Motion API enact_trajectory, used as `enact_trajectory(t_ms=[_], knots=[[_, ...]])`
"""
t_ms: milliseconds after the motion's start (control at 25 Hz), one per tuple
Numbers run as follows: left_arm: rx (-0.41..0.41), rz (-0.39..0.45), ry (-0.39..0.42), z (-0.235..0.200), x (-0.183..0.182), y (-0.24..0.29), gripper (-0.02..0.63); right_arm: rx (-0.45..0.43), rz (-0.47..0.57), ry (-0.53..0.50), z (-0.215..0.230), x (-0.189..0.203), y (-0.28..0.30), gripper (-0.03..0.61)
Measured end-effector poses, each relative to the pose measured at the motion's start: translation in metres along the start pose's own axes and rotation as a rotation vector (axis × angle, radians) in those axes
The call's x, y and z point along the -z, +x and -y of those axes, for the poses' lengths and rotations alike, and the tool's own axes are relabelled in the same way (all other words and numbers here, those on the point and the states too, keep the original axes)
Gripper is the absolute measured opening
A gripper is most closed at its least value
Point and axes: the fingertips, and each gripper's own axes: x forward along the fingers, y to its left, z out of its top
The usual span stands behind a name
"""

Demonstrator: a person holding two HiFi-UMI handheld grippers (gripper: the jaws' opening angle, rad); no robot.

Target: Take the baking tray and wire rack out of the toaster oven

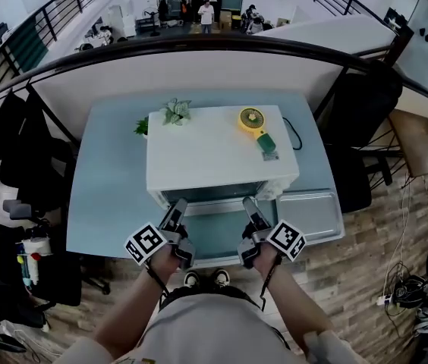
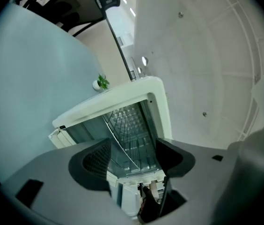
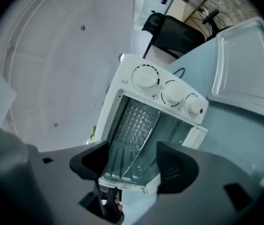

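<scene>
Poised at the open mouth of the white toaster oven (image 1: 221, 154) on the pale blue table (image 1: 108, 188), with the left claw (image 1: 176, 205) and the right claw (image 1: 250, 205) side by side above the lowered door (image 1: 214, 237). Both spread moderately wide and gripping nothing, with only the oven's cavity framed between the pads. Lodged inside that cavity: the wire rack (image 2: 122, 142), slanted across both gripper views. Already out and lying flat on the table just right of the oven: the baking tray (image 1: 309, 214). On the oven's roof, a yellow handheld fan (image 1: 256, 123); at its far edge, a small plant (image 1: 174, 112). Likely next: reaching in to pinch the rack's front bar from two sides. Risky on several counts, judging from here: catching a claw tip on the oven frame or the door on the way in; pulling unevenly and jamming the rack askew; dragging a possibly light oven forward and shaking the fan off the top; losing the thin wire from one claw and dropping the rack onto the door. Little free table nearby for setting it down, too, with the tray filling the right side.
</scene>
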Motion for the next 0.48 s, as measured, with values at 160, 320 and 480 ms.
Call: enact_trajectory(t_ms=[160,320,480], knots=[[-0.003,0.027,-0.055,-0.017,0.002,0.018,0.287,-0.005,0.019,0.059,0.019,-0.005,0.019,0.316],[0.038,0.049,-0.079,-0.025,0.005,0.04,0.255,-0.036,0.05,0.158,0.038,-0.009,0.04,0.292],[0.046,0.108,-0.15,-0.044,0.003,0.056,0.253,-0.076,0.077,0.244,0.053,-0.011,0.059,0.273]])
